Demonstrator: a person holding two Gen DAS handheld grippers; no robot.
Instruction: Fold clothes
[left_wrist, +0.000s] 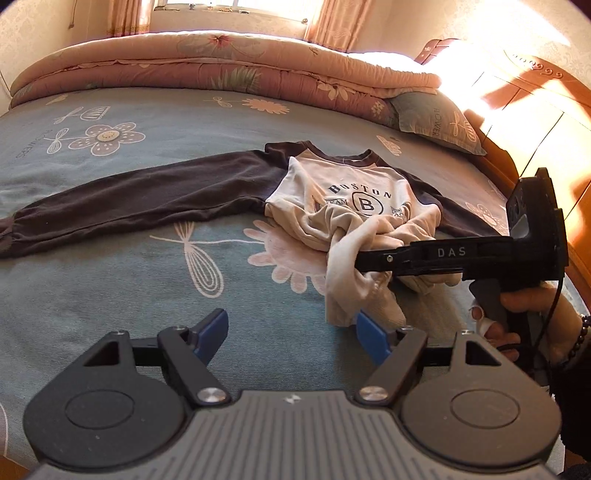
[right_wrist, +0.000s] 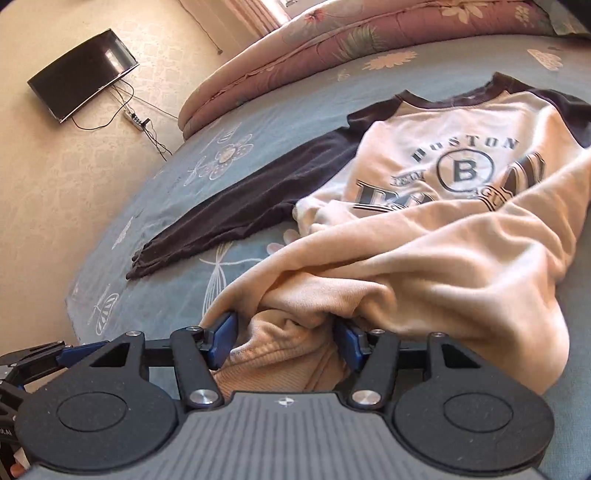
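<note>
Left gripper (left_wrist: 291, 334): jaws stood wide, blue pads apart, nothing between them; it hovered over the bare sheet just short of the shirt's hem.
Left pad (left_wrist: 212, 330): clear of cloth.
Right pad (left_wrist: 373, 336): touching, or just behind, the hanging cream fold; cannot tell which.
Bed sheet (left_wrist: 110, 258): blue-grey with pale flower and dragonfly prints, spread flat.
Sweatshirt (left_wrist: 351, 199): lay face up mid-bed, cream body with "BOSTON" and a circled "B", dark sleeves and collar.
Left-hand sleeve (left_wrist: 129, 206): stretched out flat and long toward the left edge of the left wrist view.
Hem (right_wrist: 369, 280): bunched and lifted off the sheet, folded up over the lower print.
Right gripper (right_wrist: 284, 339): jaws stood apart with the ribbed cream hem between them, and gathered cloth draped over both pads; cannot tell whether they pinched it.
Obstruction: the raised fold hid the lower part of the print and the sheet beyond it in the right wrist view.
Quilt (left_wrist: 221, 70): pink floral, rolled along the far side of the bed.
Pillow (left_wrist: 439, 122): at the far right, against the wooden headboard (left_wrist: 535, 122).
Hand (left_wrist: 532, 317): gripping the right gripper's handle, dark bead bracelet at the wrist.
Television (right_wrist: 83, 74): dark screen on the wall, cables trailing below it.
</note>
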